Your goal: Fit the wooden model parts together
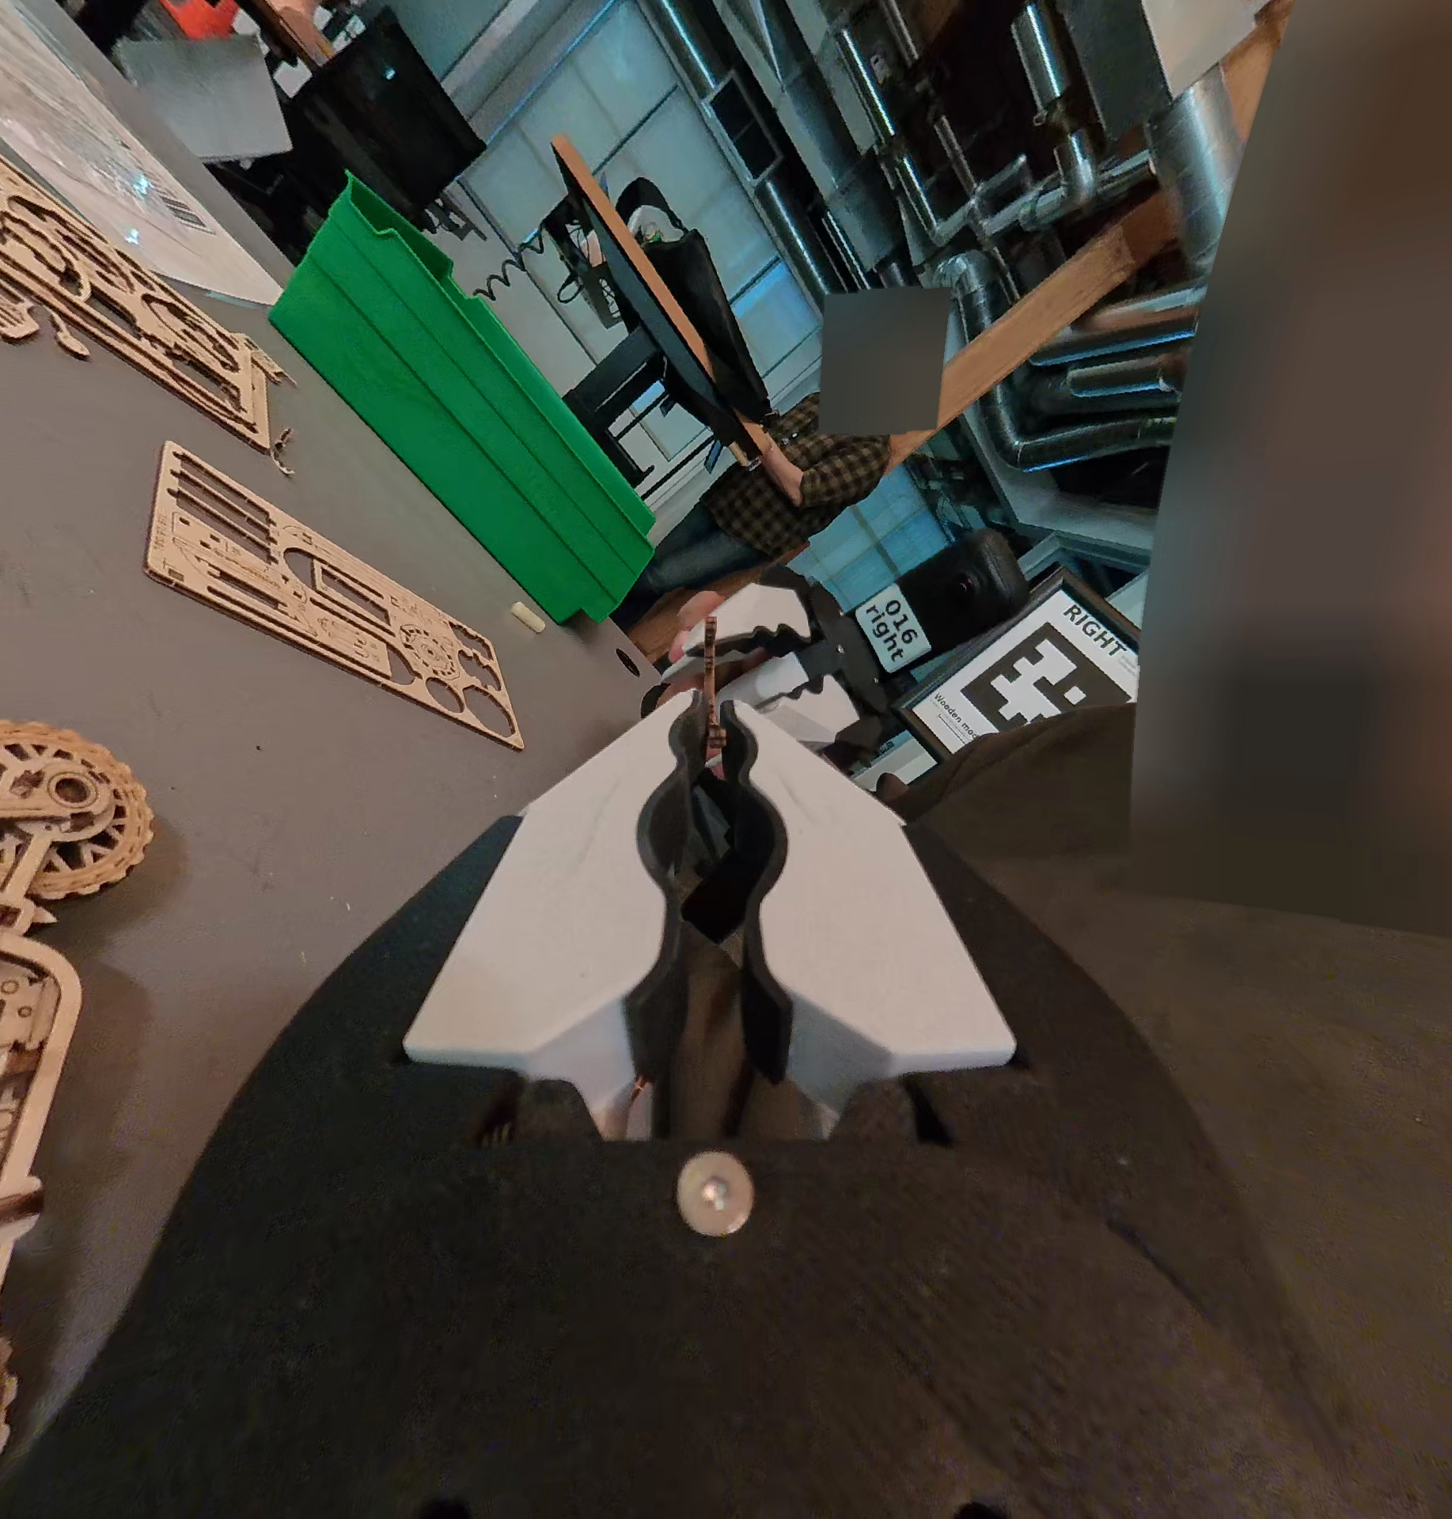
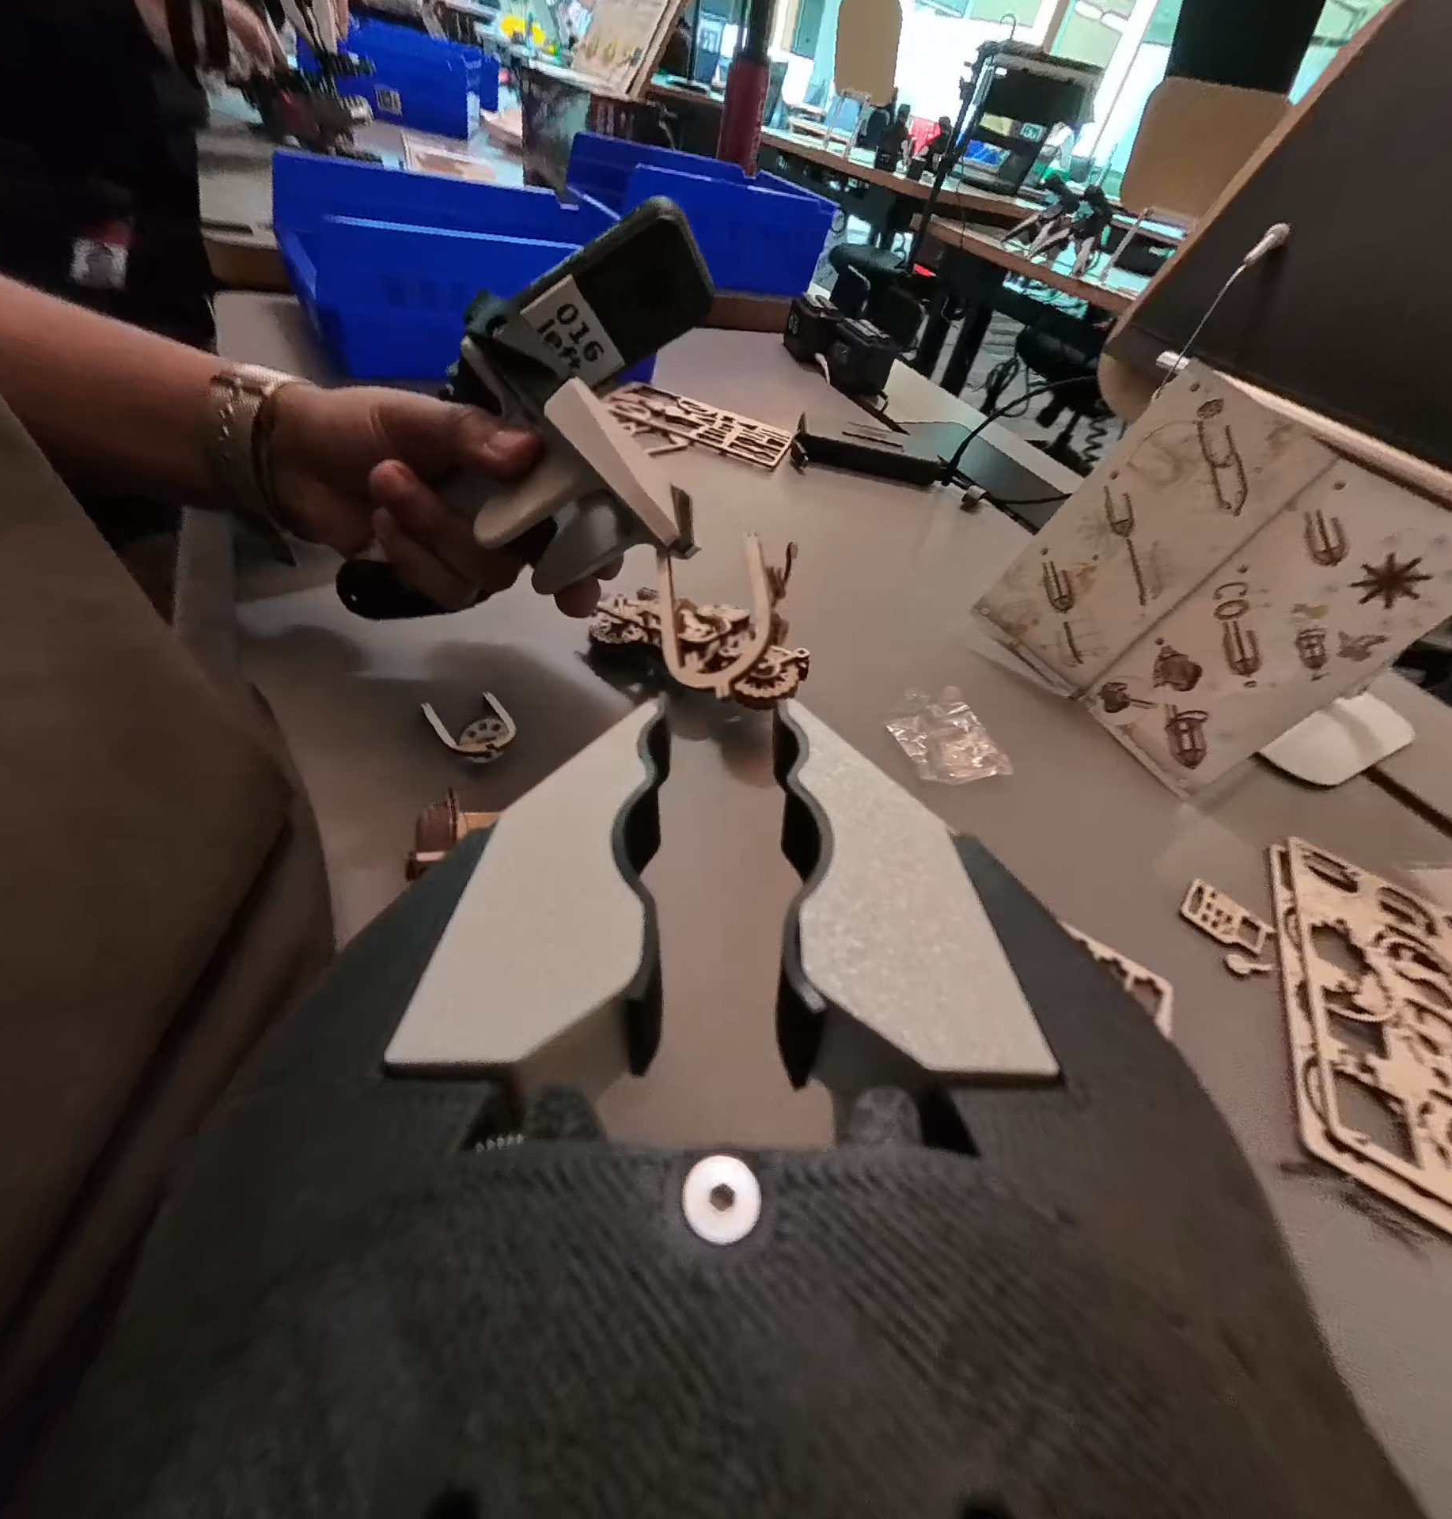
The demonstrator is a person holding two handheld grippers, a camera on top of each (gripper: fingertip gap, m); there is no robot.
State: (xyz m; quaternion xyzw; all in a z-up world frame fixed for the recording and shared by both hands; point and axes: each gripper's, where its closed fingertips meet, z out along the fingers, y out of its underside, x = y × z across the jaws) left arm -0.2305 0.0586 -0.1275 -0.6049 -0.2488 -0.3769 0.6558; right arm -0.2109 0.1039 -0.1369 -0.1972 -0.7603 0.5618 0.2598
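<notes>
My left gripper [image 1: 710, 727] is shut on a thin wooden part [image 1: 711, 657], seen edge-on between its tips. In the right wrist view a hand holds the left gripper [image 2: 679, 526] above the table, pinching one arm of a U-shaped wooden fork [image 2: 765, 588]. The fork hangs over a partly built wooden model [image 2: 698, 645] on the grey table. My right gripper [image 2: 718, 727] is open and empty, just short of the model. It also shows in the left wrist view [image 1: 776, 657], beyond the held part.
Laser-cut wooden sheets [image 1: 328, 592] [image 2: 1380, 1027] lie flat on the table. A green bin [image 1: 459, 411] stands at the table edge. A small wheel piece [image 2: 471, 731], a plastic bag [image 2: 948, 736] and an instruction booklet on a stand [image 2: 1232, 592] surround the model. Blue bins [image 2: 426, 247] stand behind. The tips of one gripper are about 6 cm away from the tips of the other. The small wheel piece [image 2: 471, 731] is about 15 cm from both grippers' fingertips.
</notes>
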